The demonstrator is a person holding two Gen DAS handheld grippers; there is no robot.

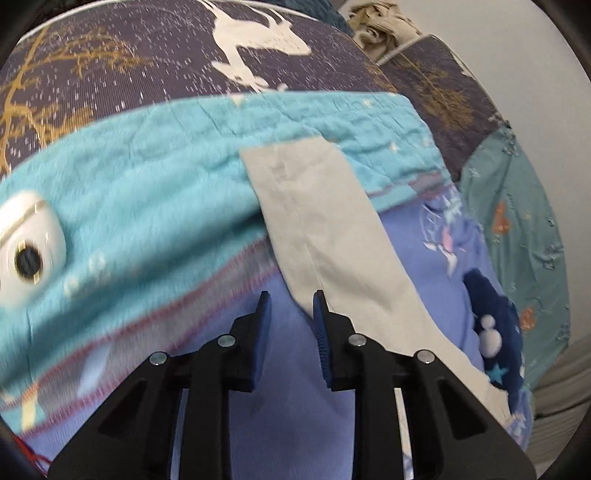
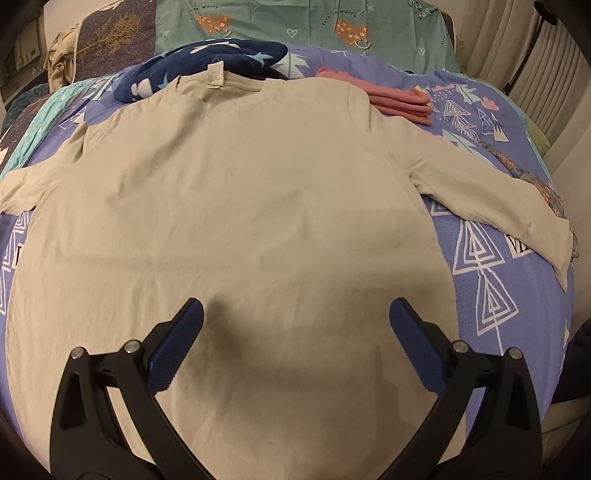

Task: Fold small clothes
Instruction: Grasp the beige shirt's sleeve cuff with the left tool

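A beige long-sleeved shirt (image 2: pixel 236 206) lies flat on the purple patterned blanket (image 2: pixel 487 258), collar at the far side, both sleeves spread out. My right gripper (image 2: pixel 295 317) hovers over the shirt's lower middle, jaws wide open and empty. In the left wrist view one beige sleeve (image 1: pixel 325 221) runs away from me across the purple blanket (image 1: pixel 288 406) onto a turquoise blanket (image 1: pixel 147 184). My left gripper (image 1: pixel 291 299) is at the sleeve's near edge, jaws a small gap apart, nothing clamped between them.
Folded pink clothes (image 2: pixel 399 99) and a dark blue star-print garment (image 2: pixel 207 62) lie beyond the collar. A teal pillow (image 2: pixel 303 26) sits at the back. A white round device (image 1: pixel 26 247) rests on the turquoise blanket at left. Curtains (image 2: pixel 554 74) hang on the right.
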